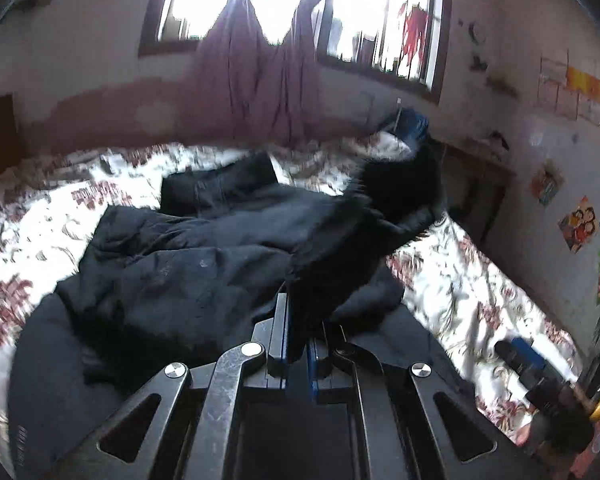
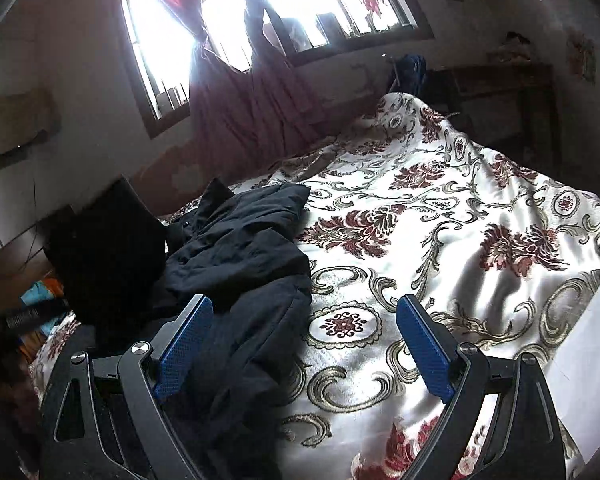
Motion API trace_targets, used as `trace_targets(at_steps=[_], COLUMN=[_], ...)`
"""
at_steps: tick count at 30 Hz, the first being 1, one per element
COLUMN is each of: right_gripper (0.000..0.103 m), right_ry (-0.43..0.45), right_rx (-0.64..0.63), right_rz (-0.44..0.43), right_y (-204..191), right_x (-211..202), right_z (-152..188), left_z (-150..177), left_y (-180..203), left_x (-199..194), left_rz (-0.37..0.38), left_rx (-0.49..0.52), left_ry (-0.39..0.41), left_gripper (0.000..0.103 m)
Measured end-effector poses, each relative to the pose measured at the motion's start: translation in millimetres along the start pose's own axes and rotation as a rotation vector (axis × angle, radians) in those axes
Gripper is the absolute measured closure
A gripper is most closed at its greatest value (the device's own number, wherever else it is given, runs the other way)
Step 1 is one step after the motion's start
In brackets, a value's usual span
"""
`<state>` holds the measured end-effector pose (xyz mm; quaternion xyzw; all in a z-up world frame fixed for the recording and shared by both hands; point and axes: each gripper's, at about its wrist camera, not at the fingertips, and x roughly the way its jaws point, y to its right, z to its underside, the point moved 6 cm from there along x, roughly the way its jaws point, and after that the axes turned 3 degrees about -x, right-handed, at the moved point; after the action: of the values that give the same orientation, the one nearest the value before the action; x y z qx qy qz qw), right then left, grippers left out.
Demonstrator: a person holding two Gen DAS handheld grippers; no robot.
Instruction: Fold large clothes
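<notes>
The left tongs (image 1: 298,344) are clenched on a fold of the dark padded jacket (image 1: 188,264), which lies crumpled on the floral bedspread (image 2: 440,240). The right tongs (image 2: 304,344) are released, above the jacket's right edge.

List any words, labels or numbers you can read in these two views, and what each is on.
None can be read.
Left gripper frame: small embossed text at its lower left edge, too small and blurred to read.
Wall posters: cartoon pictures, any lettering blurred.
Yellow and red strip high on the wall: no legible characters.
Dark jacket and floral bedspread: no label or writing visible.
</notes>
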<state>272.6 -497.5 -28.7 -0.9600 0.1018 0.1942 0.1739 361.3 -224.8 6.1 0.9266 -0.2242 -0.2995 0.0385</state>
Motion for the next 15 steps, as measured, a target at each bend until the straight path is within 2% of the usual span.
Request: trace_targets(at_steps=[4, 8, 11, 14, 15], right_gripper=[0.013, 0.013, 0.013, 0.013, 0.013], right_ry=[-0.02, -0.037, -0.035, -0.043, -0.043], right_rx=[0.039, 0.068, 0.057, 0.047, 0.042], right_rz=[-0.051, -0.104, -0.111, -0.11, -0.109], right_y=[-3.2, -10.5, -15.2, -18.9, -19.8], right_x=[13.5, 23.1, 26.7, 29.8, 29.8], right_z=[1.9, 5.1, 5.6, 8.2, 8.7], left_z=[22.7, 35.9, 48.1, 57.1, 59.8], left_y=[3.0, 6.6, 7.3, 6.8, 6.4], left_x=[23.6, 42.9, 47.1, 39.8, 36.7], left_rz=[0.018, 0.037, 0.052, 0.092, 0.107], left_rx=[0.007, 0.044, 0.067, 0.073, 0.064], left_ry=[-0.091, -0.213, -0.28, -0.311, -0.322], left_gripper=[0.095, 0.09, 0.087, 0.072, 0.049])
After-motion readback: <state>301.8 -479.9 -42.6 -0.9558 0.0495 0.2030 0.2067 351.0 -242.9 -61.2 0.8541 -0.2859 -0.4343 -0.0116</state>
